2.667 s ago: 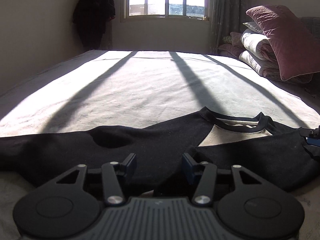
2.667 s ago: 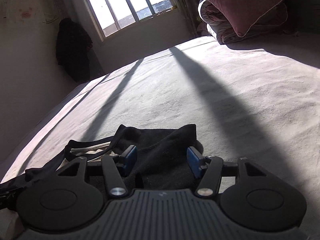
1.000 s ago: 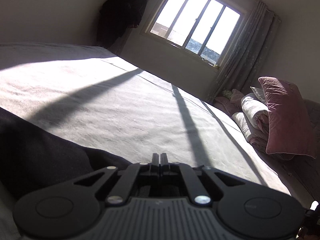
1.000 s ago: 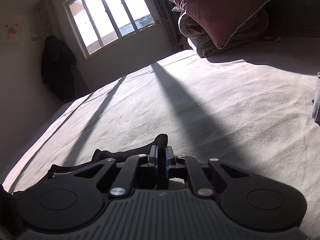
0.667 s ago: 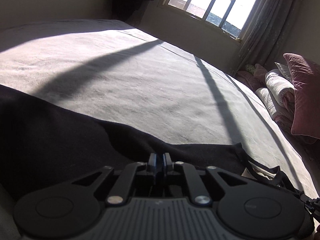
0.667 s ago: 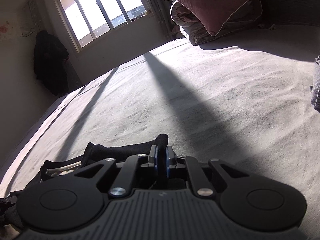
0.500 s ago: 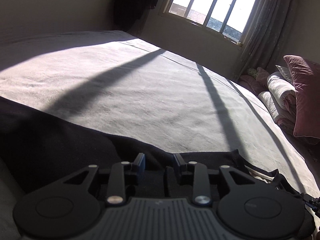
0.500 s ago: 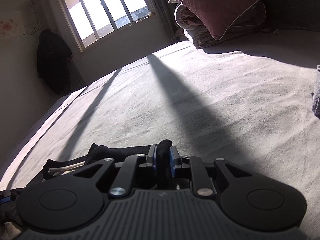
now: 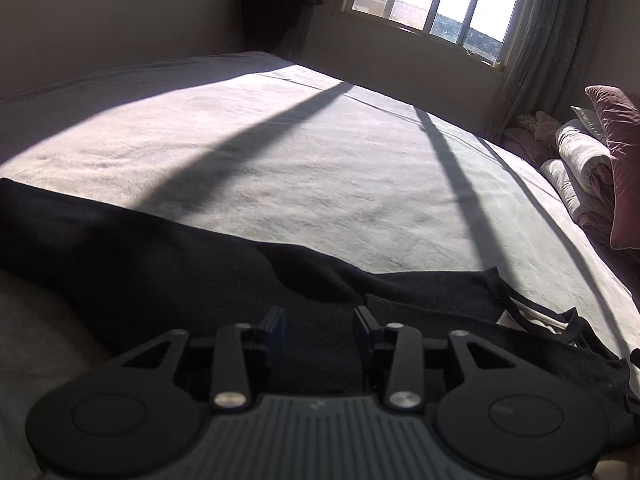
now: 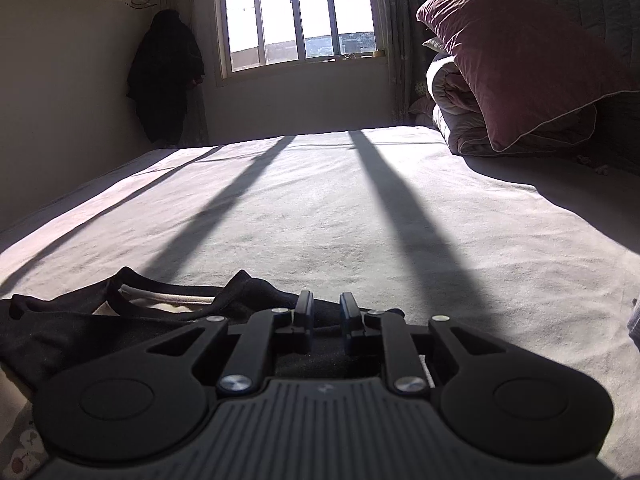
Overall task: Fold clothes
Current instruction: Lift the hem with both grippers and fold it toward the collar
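A black shirt (image 9: 168, 256) lies flat across the near side of the bed, its neckline (image 9: 532, 316) to the right with pale lining showing. My left gripper (image 9: 320, 320) hovers low over the dark cloth, open, with nothing between its fingers. In the right wrist view the same shirt (image 10: 80, 332) lies at the lower left, its collar (image 10: 160, 298) open toward the window. My right gripper (image 10: 326, 310) sits over the shirt's right edge with its jaws a small gap apart. Dark cloth lies under them, not pinched.
The bed sheet (image 10: 340, 220) stretches ahead, lit by sun with bar shadows. A maroon pillow (image 10: 520, 56) on rolled quilts (image 10: 452, 92) stands at the right. A dark coat (image 10: 164, 76) hangs by the window (image 10: 300, 12).
Both grippers were shut on the shirt's cloth a second ago and have since opened, the left widely, the right slightly. The cloth now lies on the bed.
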